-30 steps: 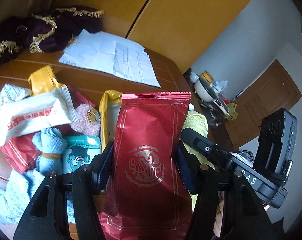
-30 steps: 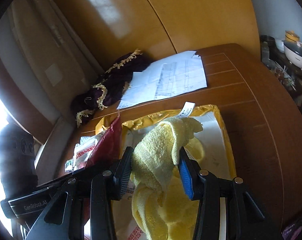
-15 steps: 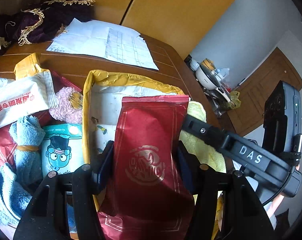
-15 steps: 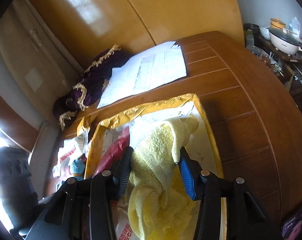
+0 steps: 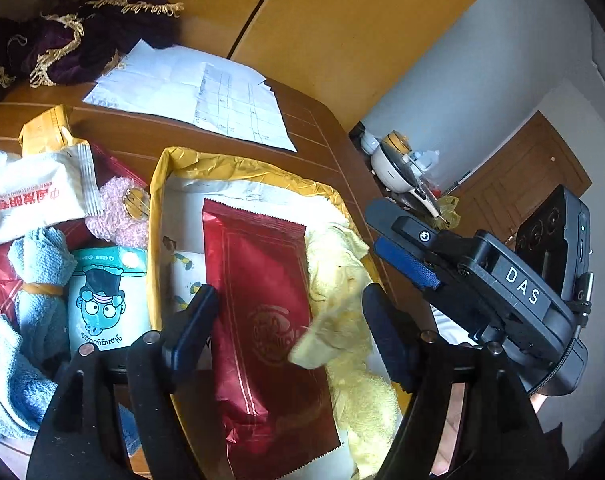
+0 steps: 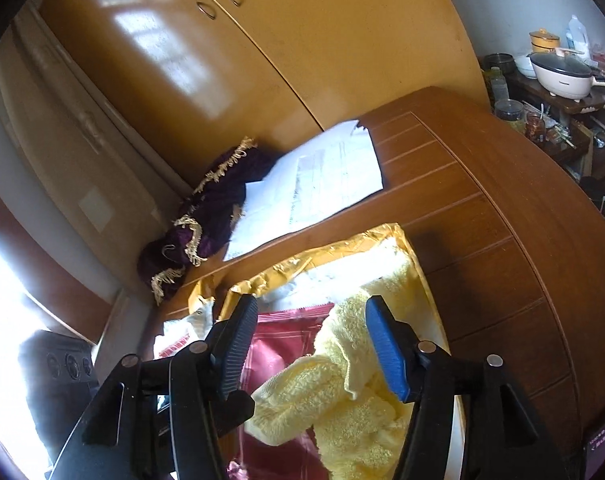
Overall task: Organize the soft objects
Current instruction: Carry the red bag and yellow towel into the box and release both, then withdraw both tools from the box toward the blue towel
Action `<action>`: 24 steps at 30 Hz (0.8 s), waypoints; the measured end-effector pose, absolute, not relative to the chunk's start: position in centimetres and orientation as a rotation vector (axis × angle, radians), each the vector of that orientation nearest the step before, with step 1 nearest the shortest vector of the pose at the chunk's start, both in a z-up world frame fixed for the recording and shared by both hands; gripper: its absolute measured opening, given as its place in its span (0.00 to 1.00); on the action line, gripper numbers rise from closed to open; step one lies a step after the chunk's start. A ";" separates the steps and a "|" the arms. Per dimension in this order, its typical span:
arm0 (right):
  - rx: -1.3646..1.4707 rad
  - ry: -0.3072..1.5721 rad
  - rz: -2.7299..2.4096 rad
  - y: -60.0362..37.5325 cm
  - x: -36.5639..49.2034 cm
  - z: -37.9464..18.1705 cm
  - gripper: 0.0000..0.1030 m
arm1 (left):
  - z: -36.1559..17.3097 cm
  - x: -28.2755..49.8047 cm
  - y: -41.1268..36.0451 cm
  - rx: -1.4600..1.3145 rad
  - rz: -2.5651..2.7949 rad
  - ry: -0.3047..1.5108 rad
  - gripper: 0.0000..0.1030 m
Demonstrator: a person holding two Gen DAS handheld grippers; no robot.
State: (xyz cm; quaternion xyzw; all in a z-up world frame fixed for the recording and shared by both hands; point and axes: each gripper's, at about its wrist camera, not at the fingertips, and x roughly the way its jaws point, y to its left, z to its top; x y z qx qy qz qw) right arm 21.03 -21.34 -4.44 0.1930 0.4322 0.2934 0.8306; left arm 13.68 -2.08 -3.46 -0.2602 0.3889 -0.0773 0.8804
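Observation:
A red foil pouch [image 5: 262, 300] lies flat inside a yellow-edged open bag [image 5: 238, 168] on the wooden table. Beside it on the right, a pale yellow towel [image 5: 342, 300] is crumpled in the same bag. My left gripper [image 5: 288, 326] hangs open just above the pouch, gripping nothing. My right gripper [image 6: 312, 344] is also open, with the yellow towel [image 6: 342, 400] loose below its fingers and the red pouch [image 6: 278, 348] to its left. One blue-padded finger [image 5: 406, 264] of the right gripper shows at the right of the left wrist view.
Left of the bag sits a pile: a white snack packet [image 5: 22, 200], a blue cloth [image 5: 34, 280], a pink fluffy item [image 5: 118, 216] and a teal cartoon packet [image 5: 106, 300]. Papers [image 5: 190, 92] and a purple fringed cloth [image 5: 74, 40] lie at the back. The table edge [image 6: 542, 264] curves on the right.
Both grippers opened. The left let go of the red pouch and the right let go of the yellow towel; both now lie in the yellow-edged bag.

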 end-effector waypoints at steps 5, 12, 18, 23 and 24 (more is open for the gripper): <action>0.366 0.866 0.684 -20.1 19.9 -3.4 0.59 | -2.6 12.4 -2.4 -0.489 -0.161 0.773 0.72; 0.321 0.783 0.764 -18.8 18.1 -2.1 0.68 | -2.2 8.3 1.2 -0.607 -0.108 0.694 0.72; 0.275 0.783 0.839 -17.0 16.6 -1.9 0.71 | -1.8 4.7 5.3 -0.578 0.019 0.617 0.72; 0.278 0.787 0.937 -15.0 14.8 -1.2 0.71 | -2.4 2.9 8.8 -0.562 0.070 0.594 0.72; 0.272 0.794 0.961 -14.2 14.4 -0.9 0.71 | -2.7 2.6 9.4 -0.569 0.075 0.597 0.72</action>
